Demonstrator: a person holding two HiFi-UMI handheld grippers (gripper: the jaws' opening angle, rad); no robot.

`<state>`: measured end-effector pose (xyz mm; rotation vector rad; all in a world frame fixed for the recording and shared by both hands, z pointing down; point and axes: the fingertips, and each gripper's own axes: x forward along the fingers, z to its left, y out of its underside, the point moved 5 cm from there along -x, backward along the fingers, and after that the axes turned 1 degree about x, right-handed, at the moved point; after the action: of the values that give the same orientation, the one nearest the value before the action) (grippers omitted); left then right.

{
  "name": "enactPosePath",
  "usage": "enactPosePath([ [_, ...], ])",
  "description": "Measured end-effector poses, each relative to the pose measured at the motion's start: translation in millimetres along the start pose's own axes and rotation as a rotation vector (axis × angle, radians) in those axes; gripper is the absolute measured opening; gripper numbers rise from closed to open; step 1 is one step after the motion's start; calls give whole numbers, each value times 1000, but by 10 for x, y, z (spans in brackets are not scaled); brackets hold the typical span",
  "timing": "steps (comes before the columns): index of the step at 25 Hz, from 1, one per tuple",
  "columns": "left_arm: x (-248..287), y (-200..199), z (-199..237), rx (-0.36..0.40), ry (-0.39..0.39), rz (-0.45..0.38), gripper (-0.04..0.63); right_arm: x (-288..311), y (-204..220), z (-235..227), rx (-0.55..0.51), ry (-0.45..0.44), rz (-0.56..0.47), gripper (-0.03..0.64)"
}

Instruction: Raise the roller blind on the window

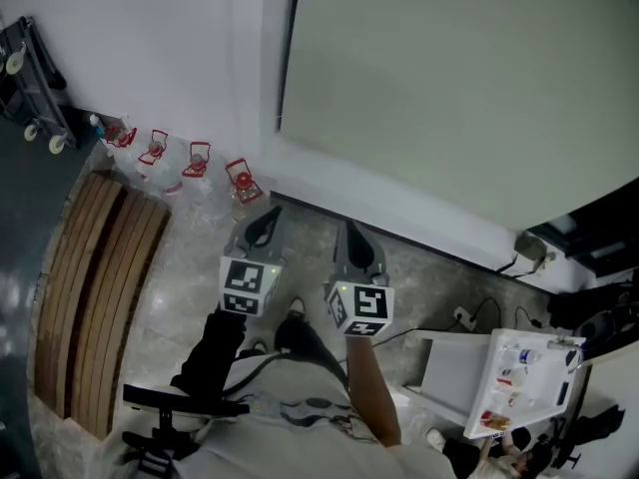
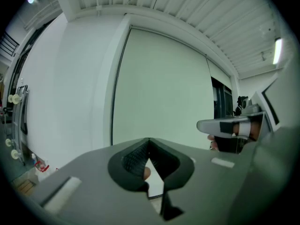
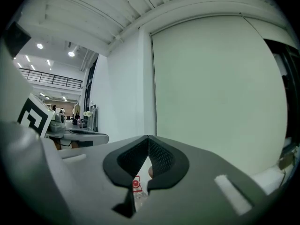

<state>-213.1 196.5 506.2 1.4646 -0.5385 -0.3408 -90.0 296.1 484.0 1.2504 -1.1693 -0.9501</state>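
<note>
The roller blind (image 1: 449,88) is a pale grey-green sheet hanging down over the whole window, with a dark frame edge along its left side. Both grippers are held side by side in front of the wall below it, pointing at it and well short of it. My left gripper (image 1: 268,218) is shut with nothing in its jaws, and in its own view the tips meet (image 2: 149,140) in front of the blind (image 2: 159,93). My right gripper (image 1: 352,236) is also shut and empty (image 3: 148,138), facing the blind (image 3: 215,88).
Several water bottles with red caps (image 1: 196,160) stand along the foot of the wall. A wooden slatted panel (image 1: 95,287) lies at the left, with a black trolley (image 1: 30,83) behind it. At the lower right are a white cart (image 1: 519,382) and floor cables (image 1: 479,317).
</note>
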Motion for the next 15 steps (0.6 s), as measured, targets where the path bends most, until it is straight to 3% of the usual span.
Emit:
enactPosePath([
  [6,884,-217,-2,26,-61,-7,-2,683,-176,-581,0,-83,-16,2],
  [15,1241,-321,117,25,-117,0,-2,1166,-355,-651,-13,-189,-15,2],
])
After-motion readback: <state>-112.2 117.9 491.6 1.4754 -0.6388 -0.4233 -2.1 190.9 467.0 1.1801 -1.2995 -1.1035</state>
